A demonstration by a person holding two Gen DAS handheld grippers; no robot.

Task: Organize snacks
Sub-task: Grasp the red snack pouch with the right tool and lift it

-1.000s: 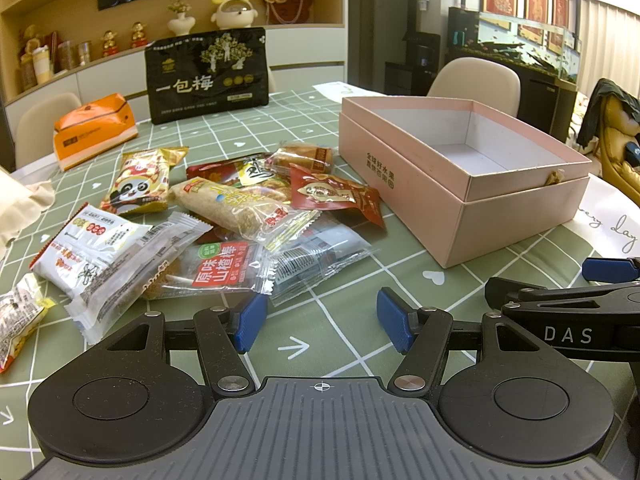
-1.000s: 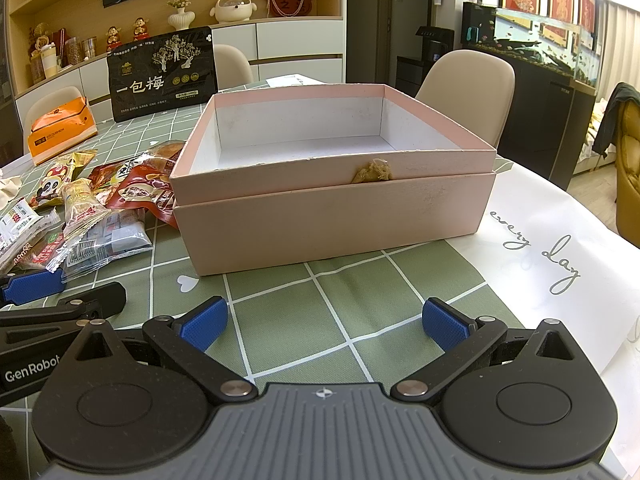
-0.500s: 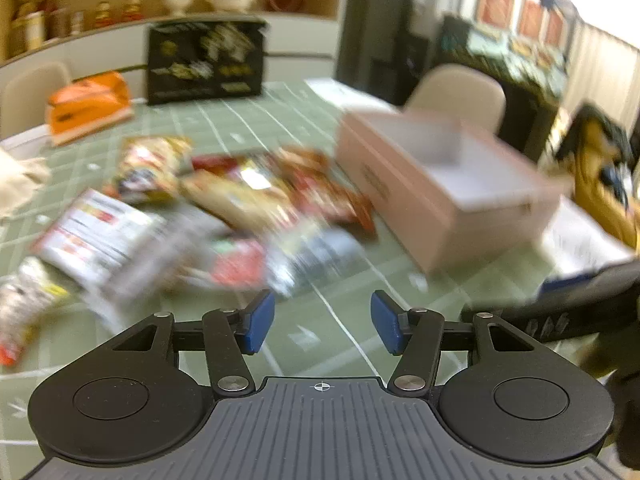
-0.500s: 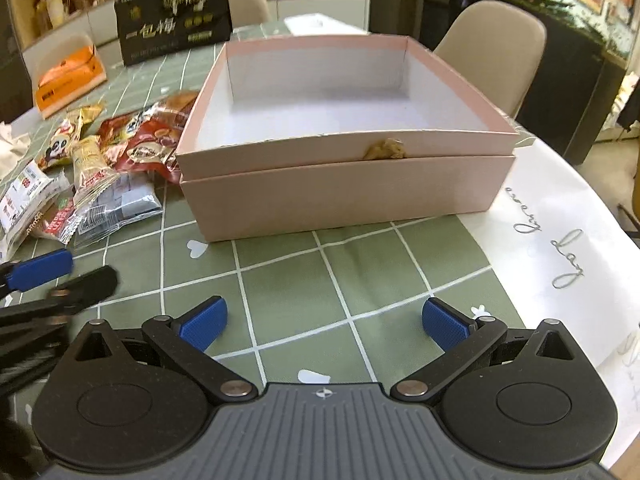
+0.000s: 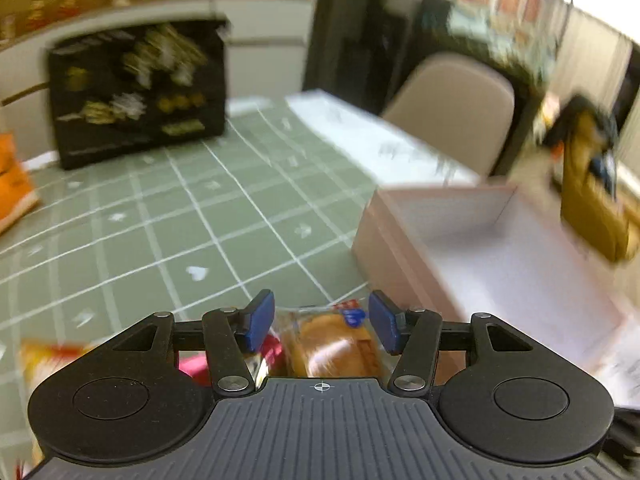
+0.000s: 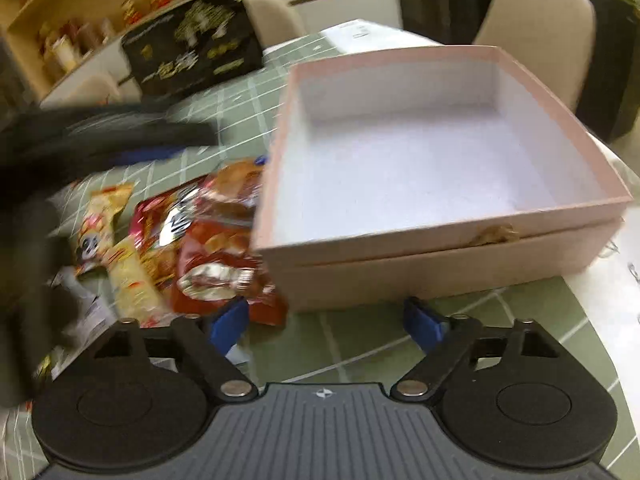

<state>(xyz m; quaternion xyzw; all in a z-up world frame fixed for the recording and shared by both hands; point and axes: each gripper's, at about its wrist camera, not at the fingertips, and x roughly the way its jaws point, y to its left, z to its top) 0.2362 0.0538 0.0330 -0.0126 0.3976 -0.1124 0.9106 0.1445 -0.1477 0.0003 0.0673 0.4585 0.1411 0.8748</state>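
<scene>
An open pink box (image 6: 440, 160) with a white inside stands on the green checked tablecloth; it also shows at the right of the left wrist view (image 5: 500, 248). Several snack packets (image 6: 208, 240) lie in a pile left of the box. My left gripper (image 5: 322, 320) is open, above an orange-brown snack packet (image 5: 332, 344) that lies between and below its blue pads, not gripped. It shows as a dark blur in the right wrist view (image 6: 100, 136). My right gripper (image 6: 326, 320) is open and empty, in front of the box's near left corner.
A large black snack bag (image 5: 136, 92) stands at the far side of the table, with an orange pack (image 5: 12, 188) to its left. A beige chair (image 5: 452, 108) stands behind the box. White paper (image 6: 616, 300) lies under the box at the right.
My left gripper has moved forward over the snack pile and now hovers above a packet beside the box. My right gripper has risen and moved closer to the box. Both views are motion-blurred.
</scene>
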